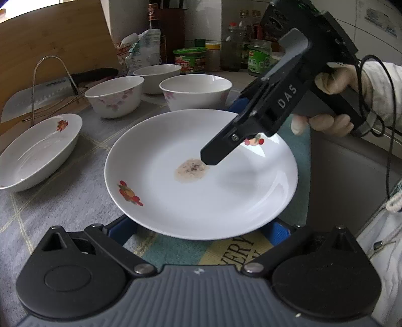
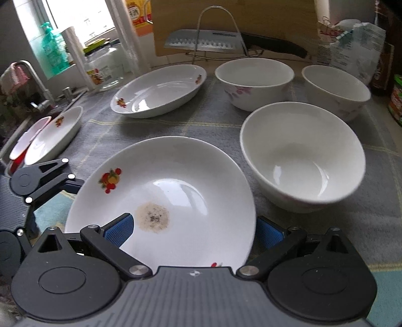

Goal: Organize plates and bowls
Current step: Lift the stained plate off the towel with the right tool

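While both tongs are crowding one plate, the left gripper (image 1: 201, 227) is sitting wide open, its blue pads (image 1: 120, 226) showing at either side of the near rim of the stained plate (image 1: 201, 181). I cannot tell whether they are touching it. The right gripper (image 2: 193, 231) is also spread open and is straddling the same plate's rim: one finger is hanging over the inside, right next to the brown stain (image 2: 152, 219), and the other is sitting outside the edge. A gloved hand (image 1: 329, 100) is gripping its handle.

The plate is lying directly ahead of both tongs, between their fingers, on the grey checked mat (image 2: 150, 125).

Just beyond the right tong's outer finger a plain white bowl (image 2: 301, 156) is standing upright, close to the plate. Further ahead, two flowered bowls (image 2: 253, 83) are standing side by side. Ahead and to the left of the right tong an oval dish (image 2: 158, 91) is lying flat. Far left of it, a smaller fruit-print dish (image 2: 54, 133) is sitting at the mat's edge, beyond the left tong. Behind everything a cleaver (image 2: 201, 40) is resting across a wire rack (image 2: 217, 15).
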Demonstrator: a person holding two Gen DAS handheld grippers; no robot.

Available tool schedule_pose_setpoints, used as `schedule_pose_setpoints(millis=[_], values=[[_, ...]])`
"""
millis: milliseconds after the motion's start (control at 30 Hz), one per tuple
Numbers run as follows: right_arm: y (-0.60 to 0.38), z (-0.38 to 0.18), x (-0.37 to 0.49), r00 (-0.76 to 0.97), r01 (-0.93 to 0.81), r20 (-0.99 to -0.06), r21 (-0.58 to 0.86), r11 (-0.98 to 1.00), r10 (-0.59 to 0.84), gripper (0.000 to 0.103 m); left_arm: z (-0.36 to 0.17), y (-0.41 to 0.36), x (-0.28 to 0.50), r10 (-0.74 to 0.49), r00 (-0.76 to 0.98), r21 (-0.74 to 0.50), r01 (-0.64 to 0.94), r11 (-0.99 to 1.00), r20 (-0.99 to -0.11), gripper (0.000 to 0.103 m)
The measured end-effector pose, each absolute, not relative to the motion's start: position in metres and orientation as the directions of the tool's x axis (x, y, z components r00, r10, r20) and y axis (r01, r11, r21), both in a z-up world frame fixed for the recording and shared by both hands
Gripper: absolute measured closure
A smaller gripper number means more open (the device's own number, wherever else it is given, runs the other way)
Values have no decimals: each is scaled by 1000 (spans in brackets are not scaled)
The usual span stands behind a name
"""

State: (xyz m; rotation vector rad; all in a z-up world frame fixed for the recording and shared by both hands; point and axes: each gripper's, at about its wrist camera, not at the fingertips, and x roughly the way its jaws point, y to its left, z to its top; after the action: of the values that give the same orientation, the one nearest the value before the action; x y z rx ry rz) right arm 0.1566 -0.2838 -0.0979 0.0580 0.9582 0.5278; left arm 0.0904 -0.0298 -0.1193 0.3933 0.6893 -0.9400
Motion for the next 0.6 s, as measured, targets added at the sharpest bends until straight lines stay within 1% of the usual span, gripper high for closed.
schedule_pose_setpoints(millis=[200, 600], values=[[-288, -97, 162, 432, -420, -734, 350, 837, 523, 0, -118, -31, 92, -605, 392, 27, 853, 521, -693, 0], [-286, -98, 166, 417, -432, -728, 367, 824, 544, 0, -116, -32, 94, -597, 387, 48, 862, 504, -703, 0]])
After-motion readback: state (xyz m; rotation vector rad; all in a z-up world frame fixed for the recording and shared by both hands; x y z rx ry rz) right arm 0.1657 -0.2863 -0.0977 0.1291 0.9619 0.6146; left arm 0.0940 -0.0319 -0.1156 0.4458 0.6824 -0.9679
